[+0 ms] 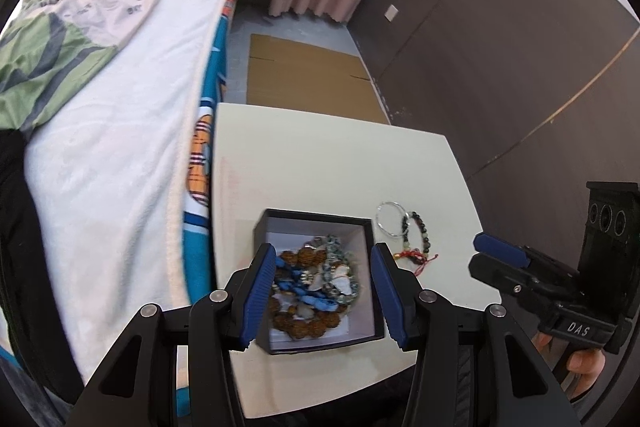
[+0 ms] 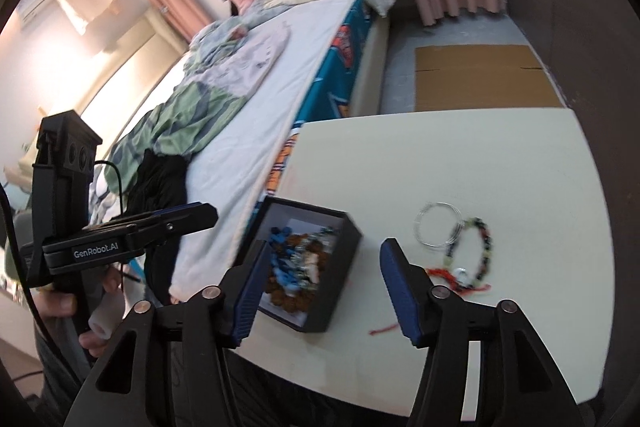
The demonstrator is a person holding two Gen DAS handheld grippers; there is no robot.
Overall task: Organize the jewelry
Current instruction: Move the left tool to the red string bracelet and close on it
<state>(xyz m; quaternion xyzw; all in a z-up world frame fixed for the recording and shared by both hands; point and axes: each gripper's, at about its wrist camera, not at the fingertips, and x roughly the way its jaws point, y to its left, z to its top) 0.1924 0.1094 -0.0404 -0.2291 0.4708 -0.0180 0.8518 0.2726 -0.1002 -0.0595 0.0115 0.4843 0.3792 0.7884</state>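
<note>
The loose bracelets [image 2: 460,247], a wire hoop and beaded strands, lie on the table [image 2: 480,155] just right of the open black box [image 2: 308,267] already holding jewelry. They sit ahead-right of the right gripper [image 2: 324,291], seemingly nearer it. The left gripper [image 1: 322,293] hovers over the box; both are spread wide, holding nothing

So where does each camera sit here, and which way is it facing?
Left wrist: on the left hand-held gripper, above the open box, looking down on the table; right hand-held gripper at its right edge.
Right wrist: on the right hand-held gripper, nearer the bracelets; left hand-held gripper and hand at left.
Shared: box, bracelets, table, bed.
</note>
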